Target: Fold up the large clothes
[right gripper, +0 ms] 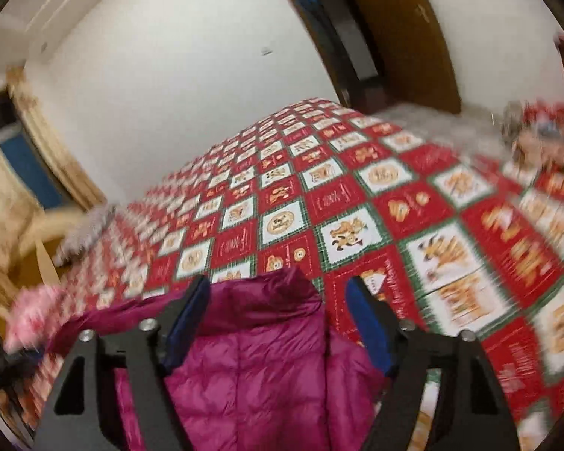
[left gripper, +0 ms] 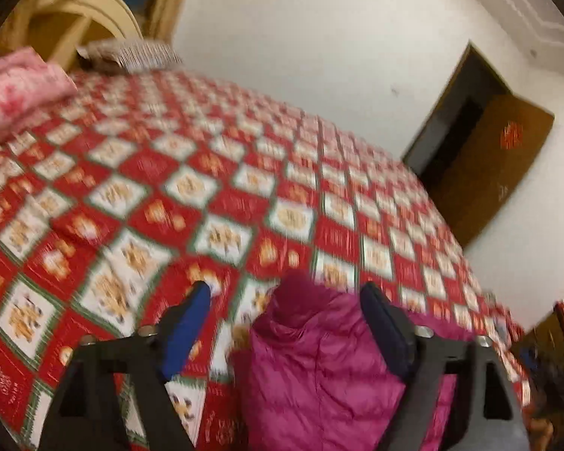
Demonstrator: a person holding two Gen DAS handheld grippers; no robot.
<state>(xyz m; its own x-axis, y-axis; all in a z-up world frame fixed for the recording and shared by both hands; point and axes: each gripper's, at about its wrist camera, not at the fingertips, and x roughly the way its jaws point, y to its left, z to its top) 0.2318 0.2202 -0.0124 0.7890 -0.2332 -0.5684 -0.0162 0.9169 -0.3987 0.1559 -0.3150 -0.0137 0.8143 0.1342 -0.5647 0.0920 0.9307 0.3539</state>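
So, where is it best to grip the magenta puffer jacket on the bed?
Probably at the raised collar edge of the magenta puffer jacket, coming from the near side: it stands above the bedspread, so the open right gripper can close on it.

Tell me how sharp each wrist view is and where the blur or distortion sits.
Left wrist view: motion blur smears the checked bedspread and magenta jacket; fisheye bends the wall. Right wrist view: bedspread centre fairly sharp, edges streaked, the door frame bowed, open right gripper crisp.

black frames – blue-padded fingers (left gripper: 186,329) – silver screws
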